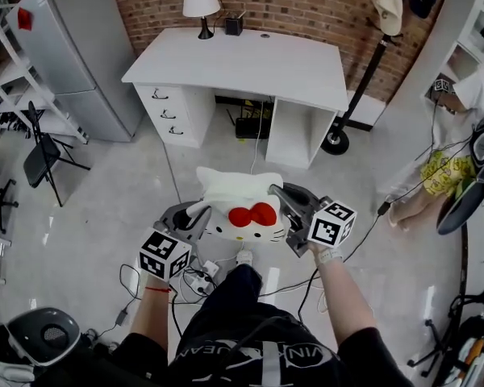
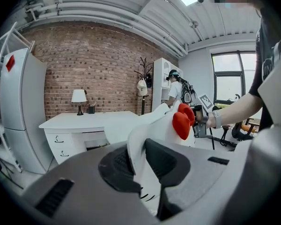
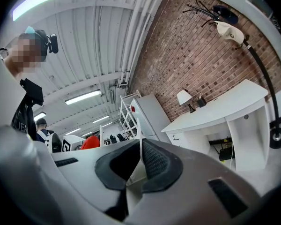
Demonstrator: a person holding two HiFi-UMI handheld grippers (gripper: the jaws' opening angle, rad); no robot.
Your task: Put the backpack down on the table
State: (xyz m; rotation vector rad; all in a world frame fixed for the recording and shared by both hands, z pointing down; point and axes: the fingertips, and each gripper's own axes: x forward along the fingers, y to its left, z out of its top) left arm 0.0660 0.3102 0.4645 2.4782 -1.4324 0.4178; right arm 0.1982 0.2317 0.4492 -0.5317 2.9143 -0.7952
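Note:
A white cat-face backpack with a red bow hangs in the air above the floor, well short of the white desk. My left gripper is shut on the backpack's left edge, and white fabric sits pinched between its dark pads. On the other side my right gripper is shut on the right edge, with a thin white fold clamped between its jaws. The red bow shows past the left jaws.
The desk carries a lamp and a small black box at its back edge. A grey fridge and folding chair stand left. Cables lie on the floor by my feet. Another person stands at right.

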